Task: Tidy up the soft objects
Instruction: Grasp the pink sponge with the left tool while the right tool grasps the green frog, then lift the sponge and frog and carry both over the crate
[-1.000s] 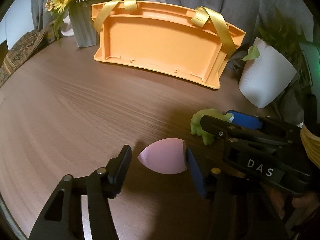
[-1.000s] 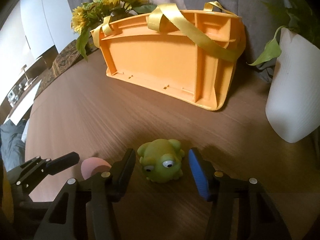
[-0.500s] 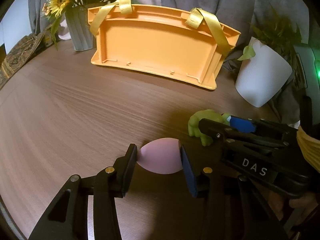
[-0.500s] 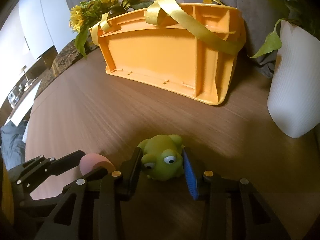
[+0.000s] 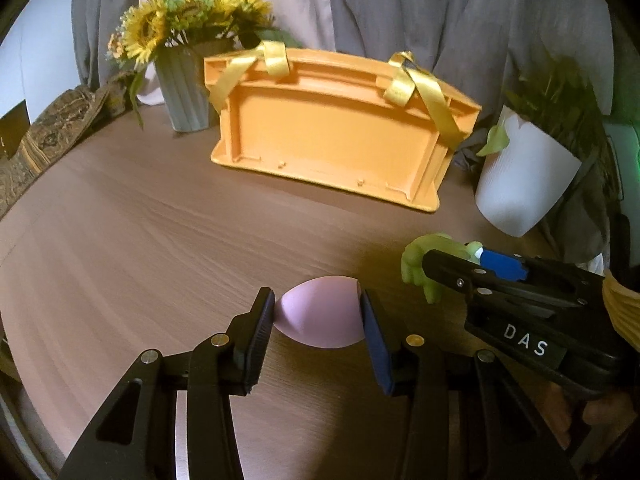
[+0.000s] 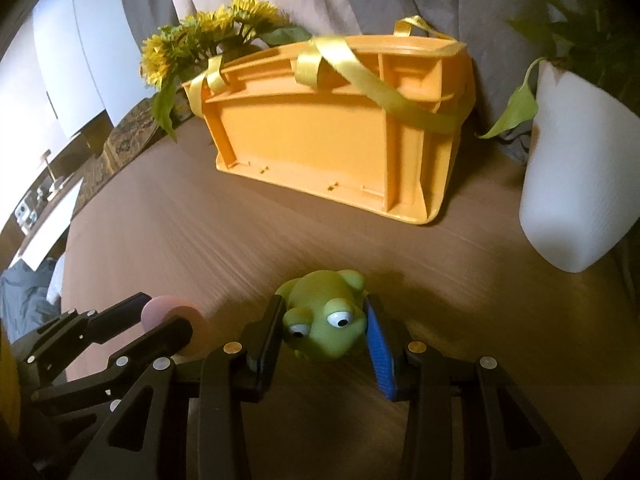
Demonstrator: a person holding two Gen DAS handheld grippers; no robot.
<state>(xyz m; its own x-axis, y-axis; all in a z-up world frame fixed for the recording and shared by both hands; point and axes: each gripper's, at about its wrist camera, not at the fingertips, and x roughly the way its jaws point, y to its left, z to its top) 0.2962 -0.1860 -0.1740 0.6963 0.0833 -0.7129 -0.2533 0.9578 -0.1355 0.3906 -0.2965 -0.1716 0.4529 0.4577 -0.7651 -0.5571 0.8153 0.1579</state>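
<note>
Gripping both soft things at once, the left tool (image 5: 318,316) is closed on the pink sponge (image 5: 320,312) and the right tool (image 6: 325,330) on the green frog (image 6: 326,320), both low over the near worktop (image 5: 160,240). The orange basket (image 5: 336,132) stands well apart at the far side. Judging by this, picking up is done; carrying and dropping in remain.

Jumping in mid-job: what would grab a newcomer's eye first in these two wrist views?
The big orange basket with yellow ribbon handles, standing at the back of the wooden table. Next, the two toys up front: a pink egg-shaped sponge clamped in the left gripper, and a green frog toy clamped in the right gripper.
</note>
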